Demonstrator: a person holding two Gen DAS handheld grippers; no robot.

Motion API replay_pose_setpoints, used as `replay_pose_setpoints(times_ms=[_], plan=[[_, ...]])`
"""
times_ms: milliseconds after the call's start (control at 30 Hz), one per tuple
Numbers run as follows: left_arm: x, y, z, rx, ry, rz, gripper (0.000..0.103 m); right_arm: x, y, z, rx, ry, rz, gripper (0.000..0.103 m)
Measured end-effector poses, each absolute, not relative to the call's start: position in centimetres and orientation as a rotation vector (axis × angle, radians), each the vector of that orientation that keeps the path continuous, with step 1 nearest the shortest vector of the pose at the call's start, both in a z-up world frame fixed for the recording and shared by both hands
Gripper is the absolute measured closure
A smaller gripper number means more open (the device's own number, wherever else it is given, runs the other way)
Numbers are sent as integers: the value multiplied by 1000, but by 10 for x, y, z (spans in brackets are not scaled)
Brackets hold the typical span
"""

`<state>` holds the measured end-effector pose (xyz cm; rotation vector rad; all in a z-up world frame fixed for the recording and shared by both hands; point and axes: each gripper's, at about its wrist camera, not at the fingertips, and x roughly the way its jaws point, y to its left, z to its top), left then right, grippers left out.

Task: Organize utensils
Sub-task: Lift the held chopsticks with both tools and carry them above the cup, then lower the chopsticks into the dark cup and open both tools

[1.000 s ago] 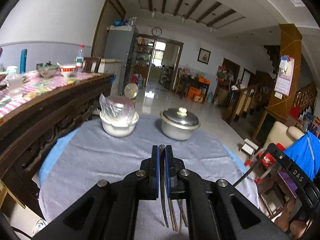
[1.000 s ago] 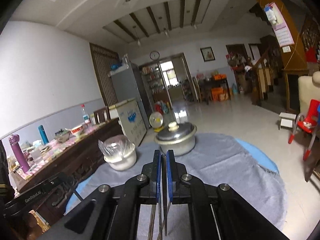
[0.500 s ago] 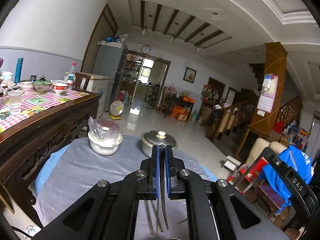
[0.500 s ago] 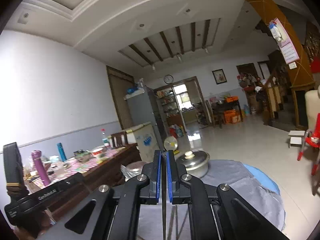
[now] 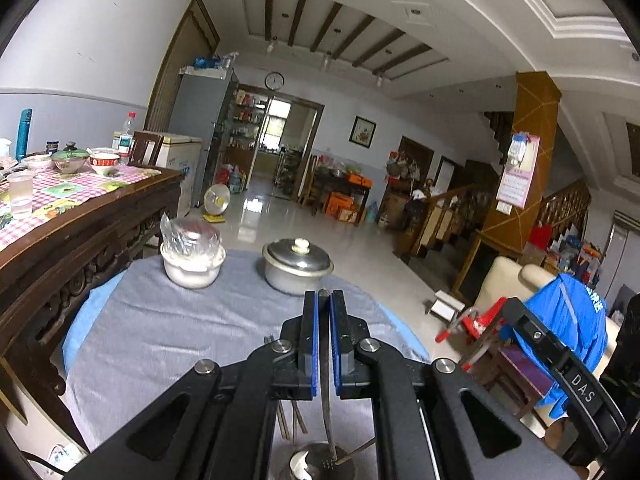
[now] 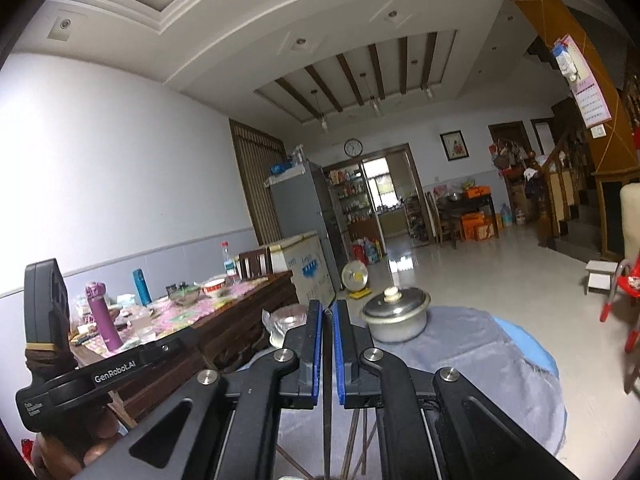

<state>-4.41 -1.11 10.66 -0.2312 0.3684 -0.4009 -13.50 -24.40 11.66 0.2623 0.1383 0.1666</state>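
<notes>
Utensils: 1 thin metal utensil handle (image 5: pixel 327 412) sits pinched between the blue pads of your left gripper (image 5: pixel 323 300), hanging down below the fingers toward a round metal container (image 5: pixel 320 462) directly under them. Loose chopsticks (image 5: pixel 291 420) lie just left of and below those fingers on the grey cloth (image 5: pixel 160 340).
Your right gripper (image 6: pixel 328 312) is likewise closed narrow on 1 dark slim utensil shaft (image 6: pixel 327 420), which runs down from between its pads; more wooden sticks (image 6: pixel 360 440) show beneath and slightly right of it. Which kind of utensil each claw holds cannot be told.
Ahead of the left claw: 1 lidded metal pot (image 5: pixel 297 266), slightly left of its tips. Further left: 1 white bowl under plastic wrap (image 5: pixel 193 258).
Ahead-right of the right claw: the same pot (image 6: pixel 396 314).
</notes>
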Motion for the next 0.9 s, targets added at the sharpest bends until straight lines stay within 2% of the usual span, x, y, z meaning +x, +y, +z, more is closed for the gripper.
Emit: replay_pose_setpoints(times_ms=[500, 900], plan=[[-33, -19, 77, -189, 484, -382, 97, -110, -250, 74, 276, 275, 158, 97], [-31, -24, 67, -187, 539, -389, 97, -102, -248, 67, 288, 310, 157, 97]])
